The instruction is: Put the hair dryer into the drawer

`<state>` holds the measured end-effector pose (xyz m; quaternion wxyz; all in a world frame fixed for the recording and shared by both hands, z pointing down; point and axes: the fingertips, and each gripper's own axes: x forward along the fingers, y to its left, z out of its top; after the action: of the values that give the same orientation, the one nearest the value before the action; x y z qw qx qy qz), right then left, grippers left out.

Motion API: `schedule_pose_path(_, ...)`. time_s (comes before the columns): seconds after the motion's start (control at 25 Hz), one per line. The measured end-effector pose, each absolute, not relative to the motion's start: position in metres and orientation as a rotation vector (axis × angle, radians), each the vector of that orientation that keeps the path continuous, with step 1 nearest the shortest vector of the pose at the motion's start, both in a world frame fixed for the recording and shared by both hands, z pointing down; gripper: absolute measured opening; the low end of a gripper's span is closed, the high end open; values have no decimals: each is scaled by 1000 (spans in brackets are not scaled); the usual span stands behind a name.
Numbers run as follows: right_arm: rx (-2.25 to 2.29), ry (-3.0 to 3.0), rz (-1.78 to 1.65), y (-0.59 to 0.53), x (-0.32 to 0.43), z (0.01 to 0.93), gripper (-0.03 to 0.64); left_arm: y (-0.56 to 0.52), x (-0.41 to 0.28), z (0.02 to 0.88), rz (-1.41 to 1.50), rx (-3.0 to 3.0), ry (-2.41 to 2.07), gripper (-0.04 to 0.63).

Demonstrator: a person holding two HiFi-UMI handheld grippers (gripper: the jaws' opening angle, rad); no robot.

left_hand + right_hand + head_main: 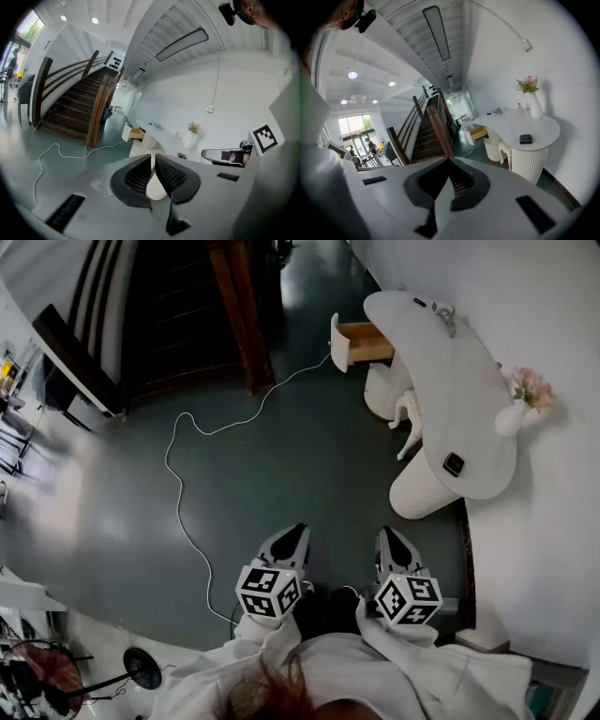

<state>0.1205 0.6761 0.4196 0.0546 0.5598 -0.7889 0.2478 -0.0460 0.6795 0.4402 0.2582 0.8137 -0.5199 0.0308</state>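
A white curved desk (469, 381) stands against the right wall, with its wooden drawer (361, 341) pulled open at the far end. The same drawer (137, 134) shows small in the left gripper view, and the drawer (478, 133) shows in the right gripper view too. A small grey object (441, 315) lies on the desk's far end; it is too small to tell what it is. My left gripper (295, 540) and right gripper (389, 540) are held close to my body, well short of the desk. Both are shut and empty: the left gripper (153, 155) and the right gripper (450, 158) show their jaws meeting at the tips.
A white cable (178, 484) snakes over the dark green floor towards the drawer. On the desk stand a vase of pink flowers (520, 404) and a small black box (454, 464). A white stool (410, 418) sits under the desk. A wooden staircase (187, 306) rises at the back left.
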Motion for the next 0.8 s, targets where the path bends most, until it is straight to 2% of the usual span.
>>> schedule_pose_path(0.8,1742,-2401,744,702,85,420,49,702,-73,436,44,2269,-1365,37)
